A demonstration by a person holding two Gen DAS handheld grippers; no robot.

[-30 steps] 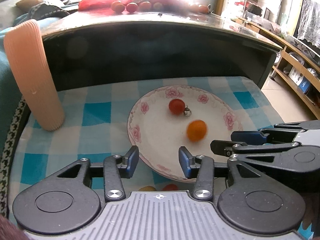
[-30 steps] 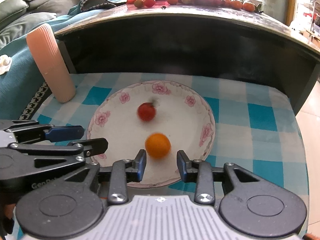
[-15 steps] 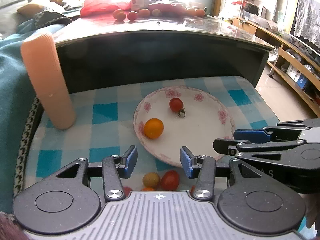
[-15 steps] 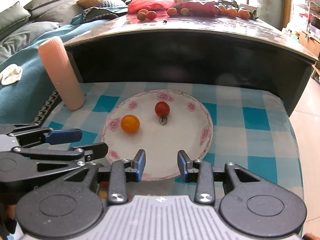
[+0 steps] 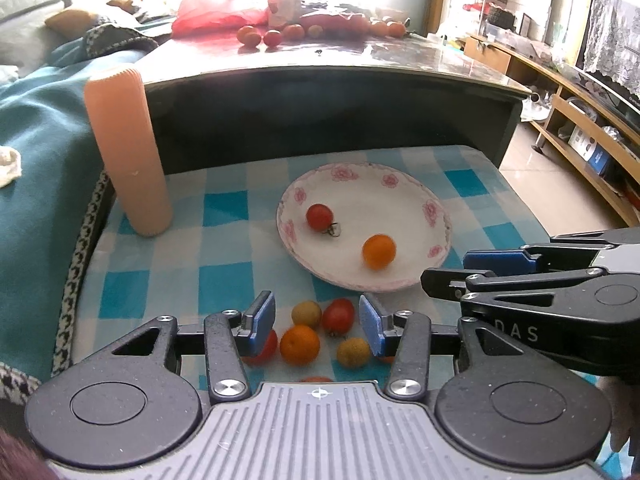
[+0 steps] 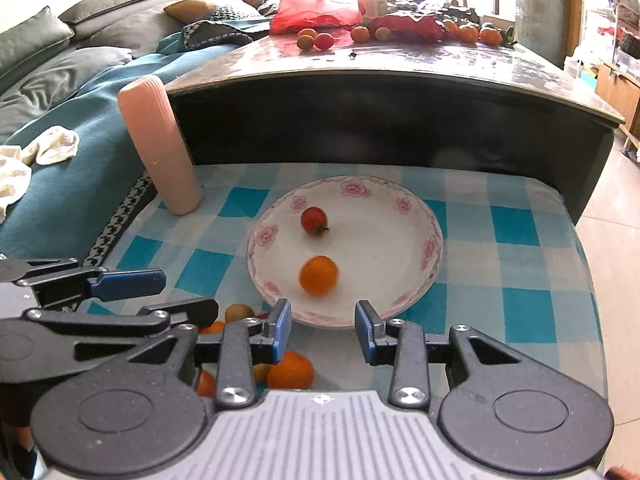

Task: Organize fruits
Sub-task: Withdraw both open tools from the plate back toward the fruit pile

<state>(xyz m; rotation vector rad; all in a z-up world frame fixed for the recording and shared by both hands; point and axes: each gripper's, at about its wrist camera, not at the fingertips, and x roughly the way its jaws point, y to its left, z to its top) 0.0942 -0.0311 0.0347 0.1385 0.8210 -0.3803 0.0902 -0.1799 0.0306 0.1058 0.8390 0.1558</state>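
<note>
A white plate with pink flowers sits on the blue checked cloth. It holds a red tomato and a small orange. Several loose fruits lie on the cloth in front of the plate: a red tomato, an orange and yellowish ones. My left gripper is open and empty above these loose fruits. My right gripper is open and empty at the plate's near rim.
A tall ribbed peach cylinder stands at the cloth's back left. A dark table rises behind the cloth, with more fruit and a red bag on top. A sofa with a teal blanket is at the left.
Both grippers have pulled back and up from the plate, bringing the loose fruits into view. The orange has rolled about in the plate and now lies towards its near side.
</note>
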